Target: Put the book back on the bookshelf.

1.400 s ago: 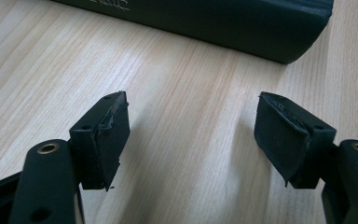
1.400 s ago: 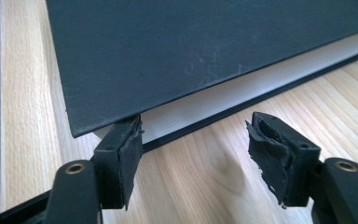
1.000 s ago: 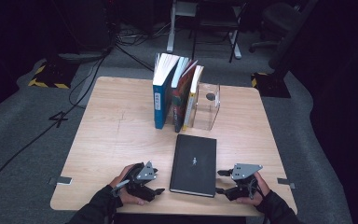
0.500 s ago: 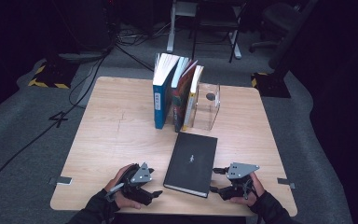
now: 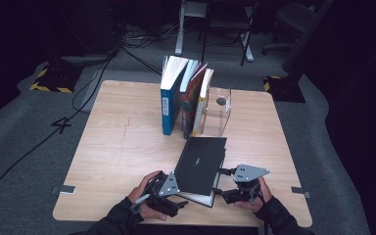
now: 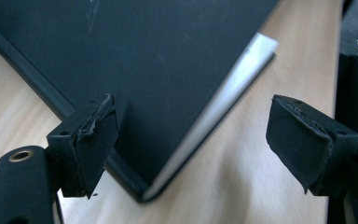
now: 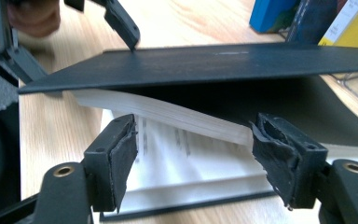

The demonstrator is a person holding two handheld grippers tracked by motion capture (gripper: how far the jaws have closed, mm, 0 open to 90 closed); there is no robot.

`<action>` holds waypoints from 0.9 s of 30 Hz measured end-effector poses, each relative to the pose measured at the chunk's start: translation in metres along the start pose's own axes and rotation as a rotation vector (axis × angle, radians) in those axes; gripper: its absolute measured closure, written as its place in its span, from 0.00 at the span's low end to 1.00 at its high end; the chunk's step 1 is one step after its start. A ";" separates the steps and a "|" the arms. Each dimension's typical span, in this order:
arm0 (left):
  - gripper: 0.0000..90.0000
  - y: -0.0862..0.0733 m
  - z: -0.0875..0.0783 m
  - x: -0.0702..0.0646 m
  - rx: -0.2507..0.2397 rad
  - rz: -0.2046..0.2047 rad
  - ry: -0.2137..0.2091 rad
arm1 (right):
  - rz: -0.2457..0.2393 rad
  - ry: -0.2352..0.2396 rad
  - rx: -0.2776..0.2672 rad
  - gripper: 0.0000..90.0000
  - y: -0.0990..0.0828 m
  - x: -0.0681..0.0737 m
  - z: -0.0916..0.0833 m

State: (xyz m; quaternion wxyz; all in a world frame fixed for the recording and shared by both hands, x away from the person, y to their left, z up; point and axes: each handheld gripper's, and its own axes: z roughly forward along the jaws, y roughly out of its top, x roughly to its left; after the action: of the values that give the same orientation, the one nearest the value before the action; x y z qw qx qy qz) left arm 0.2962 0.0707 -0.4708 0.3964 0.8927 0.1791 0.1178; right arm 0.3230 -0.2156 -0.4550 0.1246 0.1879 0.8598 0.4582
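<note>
A black hardcover book [image 5: 200,164] lies slanted on the wooden table [image 5: 117,147], its cover raised at the near end. In the right gripper view the cover [image 7: 214,63] and a block of pages [image 7: 177,116] are lifted off printed pages lying flat. My left gripper [image 5: 181,196] is at the book's near left corner; its jaws have just been opening and stand apart around the cover's corner [image 6: 158,70], not pinching it. My right gripper [image 5: 223,182] is at the near right edge, open, with the page block ahead between its jaws [image 7: 196,158].
Several upright books [image 5: 186,95], a blue one [image 5: 169,100] leftmost, stand at the back middle against a clear plastic bookend [image 5: 218,110]. The table's near edge runs just under both hands. Bare wood lies to the left and right of the black book.
The black book's cover has lifted at the near end and the book has swung to a slant. Both hands have risen slightly and moved in toward it.
</note>
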 end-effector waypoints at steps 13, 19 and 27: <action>0.19 0.018 0.021 0.002 0.014 -0.054 0.208 | -0.020 -0.054 -0.059 0.34 0.034 -0.001 0.015; 0.29 0.021 0.023 0.010 -0.012 -0.101 0.254 | -0.024 -0.064 -0.071 0.34 0.041 -0.002 0.021; 0.49 0.022 0.016 0.009 -0.049 -0.048 0.294 | -0.003 -0.059 -0.095 0.38 0.041 -0.006 0.012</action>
State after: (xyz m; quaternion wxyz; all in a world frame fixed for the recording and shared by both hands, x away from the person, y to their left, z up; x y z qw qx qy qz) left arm 0.3152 0.0506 -0.4645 0.3906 0.8513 0.2536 0.2419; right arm 0.3415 -0.1883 -0.4271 0.1593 0.1937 0.8332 0.4928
